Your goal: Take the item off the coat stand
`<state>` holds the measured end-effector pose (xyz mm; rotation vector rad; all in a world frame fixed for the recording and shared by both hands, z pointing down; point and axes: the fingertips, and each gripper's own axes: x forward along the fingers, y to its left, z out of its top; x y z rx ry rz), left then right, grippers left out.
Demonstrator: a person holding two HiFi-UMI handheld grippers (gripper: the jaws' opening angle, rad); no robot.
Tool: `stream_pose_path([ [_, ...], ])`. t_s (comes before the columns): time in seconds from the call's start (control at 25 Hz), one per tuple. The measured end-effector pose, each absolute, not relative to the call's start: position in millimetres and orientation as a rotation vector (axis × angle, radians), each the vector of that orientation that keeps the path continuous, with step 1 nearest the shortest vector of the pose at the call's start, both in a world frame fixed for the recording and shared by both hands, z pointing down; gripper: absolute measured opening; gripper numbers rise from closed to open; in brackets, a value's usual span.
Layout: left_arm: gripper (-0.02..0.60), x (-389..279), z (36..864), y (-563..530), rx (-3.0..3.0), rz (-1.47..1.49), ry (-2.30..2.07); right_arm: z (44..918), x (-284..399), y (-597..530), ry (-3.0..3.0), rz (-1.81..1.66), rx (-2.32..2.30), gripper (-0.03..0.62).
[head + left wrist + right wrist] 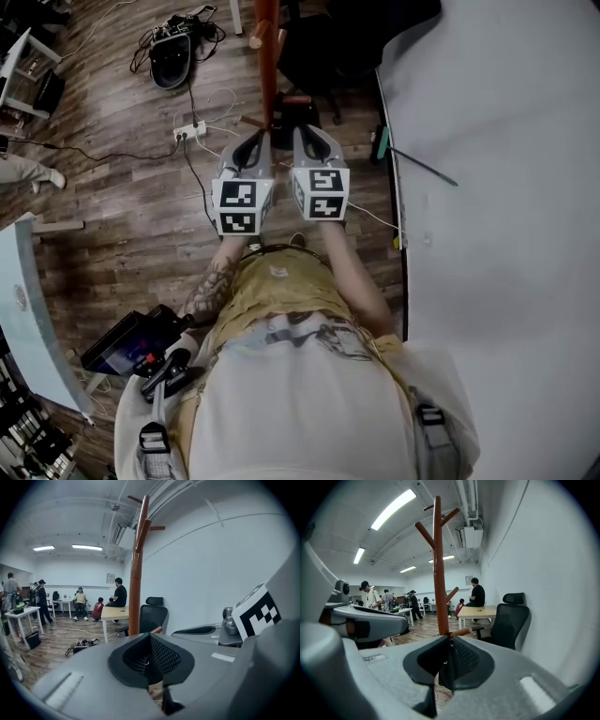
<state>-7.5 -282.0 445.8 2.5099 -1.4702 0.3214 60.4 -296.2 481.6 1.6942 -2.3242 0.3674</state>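
Observation:
The coat stand [267,56] is a reddish-brown wooden pole with angled pegs, standing straight ahead of both grippers. In the left gripper view the coat stand [136,583] shows bare upper pegs, and in the right gripper view the coat stand [438,573] shows nothing hanging either. My left gripper [251,141] and right gripper [312,139] are held side by side just short of the pole. The left gripper [150,637] has its pads together and empty. The right gripper [450,639] also has its pads meeting at the tips, with nothing between them. A low peg [459,632] pokes out just beyond them.
A black office chair [323,47] stands behind the pole to the right, against a white wall [506,187]. A power strip [189,131] with cables and a black bag [171,61] lie on the wooden floor to the left. A wooden table [476,611] and several people are further back.

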Motion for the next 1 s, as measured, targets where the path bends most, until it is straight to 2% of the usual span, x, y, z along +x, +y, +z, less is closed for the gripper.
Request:
stream_pose_path([
  [0.24, -0.003, -7.2, 466.6, -282.2, 2.465, 0.371, -1.441, 511.5, 64.5, -305.3, -2.248, 0.367, 1.620, 0.069],
  [0.44, -0.003, -6.6, 476.4, -277.6, 2.460, 0.382, -1.422, 532.6, 67.3, -323.3, -2.178, 0.347, 1.531, 0.135],
  [0.76, -0.003, -3.5, 473.5, -276.8, 2.460, 0.390, -1.409, 556.9, 66.6, -337.7, -2.085, 0.321, 1.356, 0.147],
  [0.8, -0.003, -3.5, 474.3, -276.5, 2.460, 0.394, -1.407, 560.6, 66.5, -338.3, -2.067, 0.316, 1.346, 0.144],
  [0.84, -0.003, -3.1, 474.6, -276.5, 2.460, 0.396, -1.405, 563.6, 67.5, -339.1, -2.047, 0.308, 1.346, 0.101],
  [0.88, -0.003, -2.6, 474.7, -276.7, 2.461, 0.398, -1.402, 564.8, 69.0, -339.9, -2.032, 0.299, 1.355, 0.022],
  [1.0, -0.003, -1.8, 473.8, -277.5, 2.464, 0.404, -1.394, 559.7, 71.2, -338.9, -2.034, 0.291, 1.393, 0.006],
])
